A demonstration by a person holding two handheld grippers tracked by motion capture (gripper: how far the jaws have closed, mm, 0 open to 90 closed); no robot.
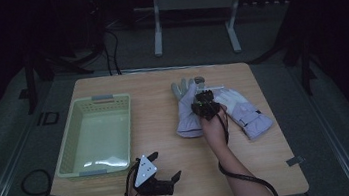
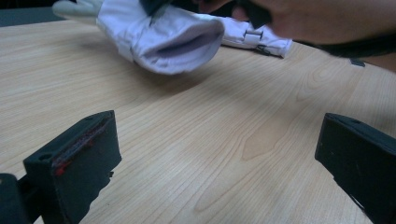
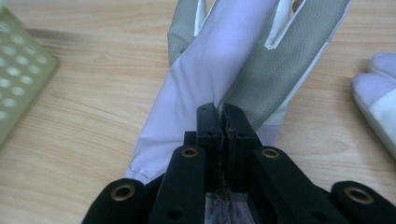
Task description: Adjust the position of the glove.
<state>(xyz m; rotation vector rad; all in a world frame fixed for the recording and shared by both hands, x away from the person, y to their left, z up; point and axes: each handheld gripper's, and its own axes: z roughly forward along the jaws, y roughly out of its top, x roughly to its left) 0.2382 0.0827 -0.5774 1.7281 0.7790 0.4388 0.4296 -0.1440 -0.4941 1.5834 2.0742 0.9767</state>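
My right gripper [image 3: 223, 122] pinched tight on the left glove [image 3: 224, 65] mid-table, my left gripper [image 1: 165, 168] wide open and empty near the front edge, basket [image 1: 78, 140] left, other glove [image 1: 245, 112] right, bare wood between

Table [image 1: 172, 179]: light wood-grain top, smooth, matt. Held glove [image 3: 219, 60]: smooth lilac cloth with grey dimpled palm panels. Basket [image 1: 66, 151]: pale green perforated plastic. Right gripper [image 3: 223, 122]: matt black plastic, brass-coloured rivets.
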